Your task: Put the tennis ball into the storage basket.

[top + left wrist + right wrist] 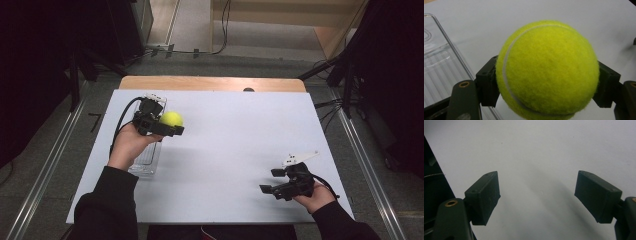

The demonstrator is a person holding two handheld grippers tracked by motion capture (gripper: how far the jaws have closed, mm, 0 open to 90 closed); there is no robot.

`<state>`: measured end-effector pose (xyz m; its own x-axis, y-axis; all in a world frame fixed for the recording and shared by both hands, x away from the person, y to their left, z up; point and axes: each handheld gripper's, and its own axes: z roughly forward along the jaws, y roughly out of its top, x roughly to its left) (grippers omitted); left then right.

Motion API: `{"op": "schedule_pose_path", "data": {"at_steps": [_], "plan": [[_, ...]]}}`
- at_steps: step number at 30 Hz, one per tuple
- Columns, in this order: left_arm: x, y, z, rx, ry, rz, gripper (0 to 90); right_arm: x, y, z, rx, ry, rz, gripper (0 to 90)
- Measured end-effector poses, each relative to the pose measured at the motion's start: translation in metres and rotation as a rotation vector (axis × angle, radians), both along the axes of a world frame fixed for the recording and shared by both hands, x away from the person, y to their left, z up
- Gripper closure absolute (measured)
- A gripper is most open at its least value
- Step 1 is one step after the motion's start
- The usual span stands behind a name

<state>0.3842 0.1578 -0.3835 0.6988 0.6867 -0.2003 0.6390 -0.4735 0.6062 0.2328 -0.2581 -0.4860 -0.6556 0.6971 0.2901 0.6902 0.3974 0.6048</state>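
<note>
We take this for a lab or recording room rather than a home. A white sheet covers the wooden tabletop (210,83), which stands on a grey floor between two metal rails (367,170). Dark stands and black equipment (125,30) crowd both sides, cables (220,35) run across the floor at the far end, and pale wooden furniture (300,15) stands behind them.
</note>
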Motion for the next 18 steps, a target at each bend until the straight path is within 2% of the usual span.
{"op": "schedule_pose_path", "data": {"at_steps": [18], "plan": [[0.003, 0.018, 0.004, 0.005, -0.013, 0.06, 25.5, 0.0, 0.0, 0.0, -0.001, 0.001, -0.003, 18.2]]}}
